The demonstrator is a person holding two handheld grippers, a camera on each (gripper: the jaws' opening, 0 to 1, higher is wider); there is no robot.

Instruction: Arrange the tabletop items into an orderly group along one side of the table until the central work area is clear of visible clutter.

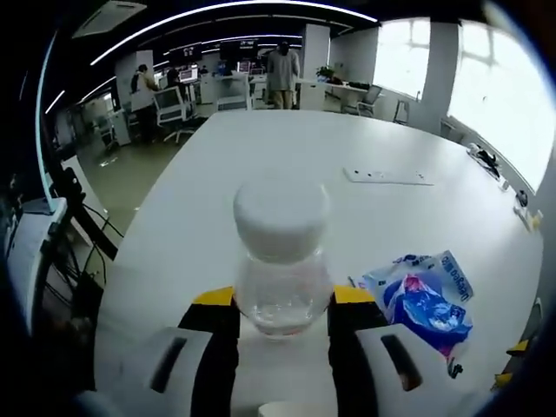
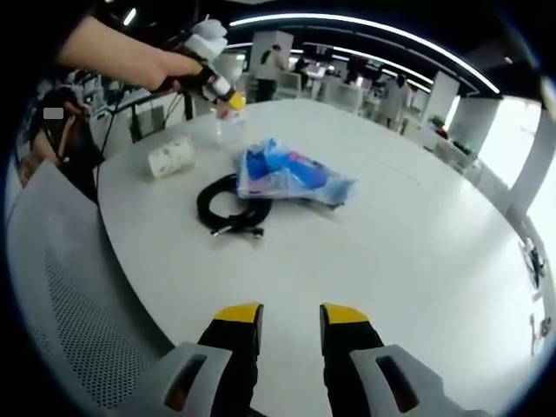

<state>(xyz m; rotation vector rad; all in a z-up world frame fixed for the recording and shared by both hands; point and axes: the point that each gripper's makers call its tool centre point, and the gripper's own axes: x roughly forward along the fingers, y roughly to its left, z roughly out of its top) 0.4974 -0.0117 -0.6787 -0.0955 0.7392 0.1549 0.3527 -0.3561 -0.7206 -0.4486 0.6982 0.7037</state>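
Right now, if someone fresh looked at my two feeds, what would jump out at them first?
In the left gripper view, the clear jar with a white lid stands between the jaws of the left gripper, close in front of the camera. The blue and white plastic bag lies mid-table beside a coiled black cable. The right gripper hovers open and empty above bare white table.

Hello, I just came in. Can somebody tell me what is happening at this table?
A person is tidying a white table with a handheld gripper in each hand. The left gripper is shut on a clear plastic jar with a white lid, standing upright on the table. The right gripper hovers open, holding nothing. A blue plastic bag, a coiled black cable and a paper cup lying on its side remain on the table.
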